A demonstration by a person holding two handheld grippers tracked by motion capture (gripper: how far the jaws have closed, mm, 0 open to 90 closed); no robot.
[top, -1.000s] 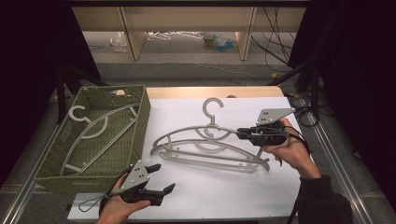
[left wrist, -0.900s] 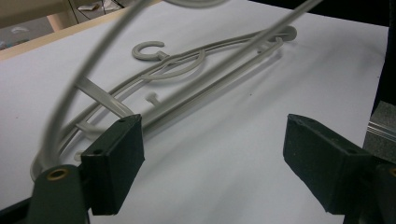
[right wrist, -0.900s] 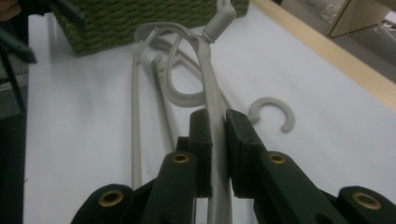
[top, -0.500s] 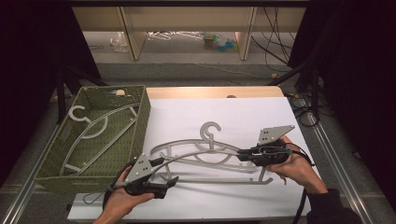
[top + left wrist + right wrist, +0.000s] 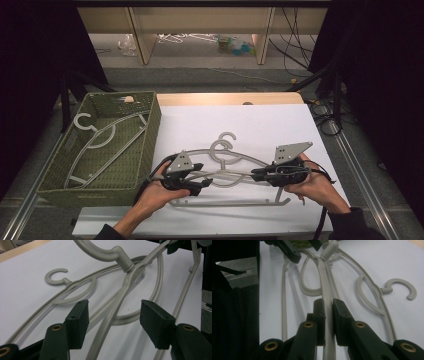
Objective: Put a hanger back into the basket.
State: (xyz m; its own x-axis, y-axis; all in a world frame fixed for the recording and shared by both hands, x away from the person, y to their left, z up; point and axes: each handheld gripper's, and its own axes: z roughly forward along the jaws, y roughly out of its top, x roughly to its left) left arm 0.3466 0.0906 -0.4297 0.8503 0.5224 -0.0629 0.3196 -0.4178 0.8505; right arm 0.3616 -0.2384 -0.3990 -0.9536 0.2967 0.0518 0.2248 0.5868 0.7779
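Black fingers (image 5: 77,322), brass rivets, grey three-cornered plates, black cables, dark sleeves.

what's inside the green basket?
One grey hanger lies in the green basket, hook toward the far left corner. The basket's near wall hides the floor strip directly behind it.

A green woven basket (image 5: 148,131) stands on the left part of the desk (image 5: 280,120), beside the white sheet. A grey hanger (image 5: 102,142) lies slanted inside it. Beyond the desk, on the floor by wooden shelf legs, lie scattered small items and dark cables.
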